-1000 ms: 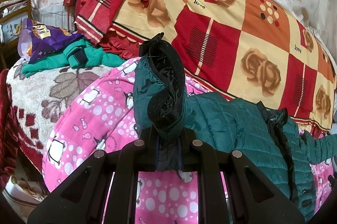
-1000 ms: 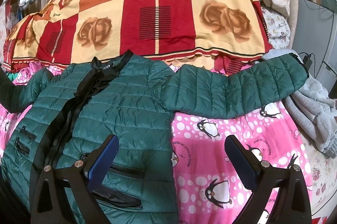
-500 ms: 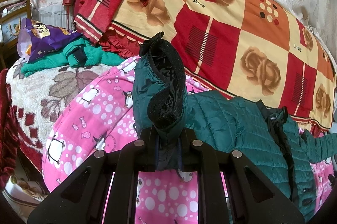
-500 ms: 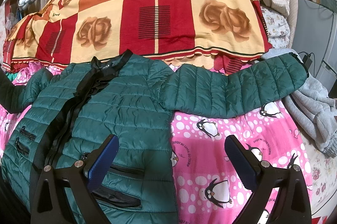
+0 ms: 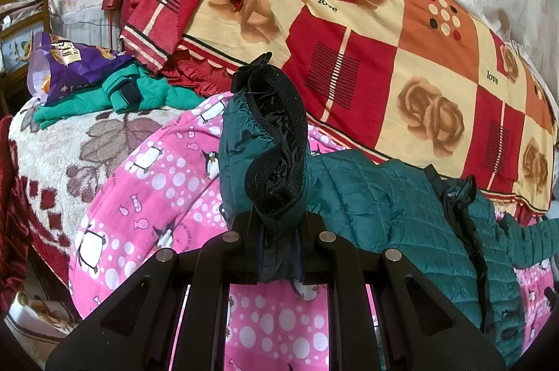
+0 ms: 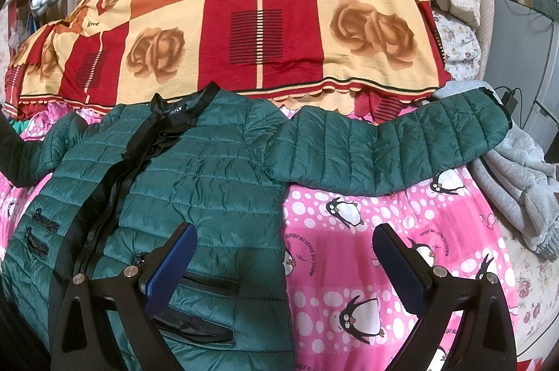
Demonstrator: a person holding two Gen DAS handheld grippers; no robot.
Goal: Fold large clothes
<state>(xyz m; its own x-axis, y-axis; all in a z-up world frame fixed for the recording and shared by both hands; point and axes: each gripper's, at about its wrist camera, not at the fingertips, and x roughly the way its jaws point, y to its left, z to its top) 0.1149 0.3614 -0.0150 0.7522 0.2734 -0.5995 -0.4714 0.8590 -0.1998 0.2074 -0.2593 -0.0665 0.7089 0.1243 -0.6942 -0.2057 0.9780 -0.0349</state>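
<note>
While nothing is seen changed from a second ago, the sleeve cuff point(image 5: 269, 140) is kept clamped in the left gripper point(image 5: 279, 252) at frame centre; the right gripper point(image 6: 283, 266) is held wide open, empty, above the green jacket point(image 6: 181, 182) at lower left; the fold is judged paused.

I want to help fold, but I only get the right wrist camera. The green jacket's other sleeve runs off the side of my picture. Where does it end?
Observer: It ends in the left claw, which is shut on the sleeve cuff.
Operator: Is the cuff lying flat?
Observer: No. It stands up out of the claw, and its black lining is showing.
Operator: What else is over there?
Observer: A purple bag that touches a light green garment. Both lie on a cream blanket beyond the pink penguin cover.
</note>
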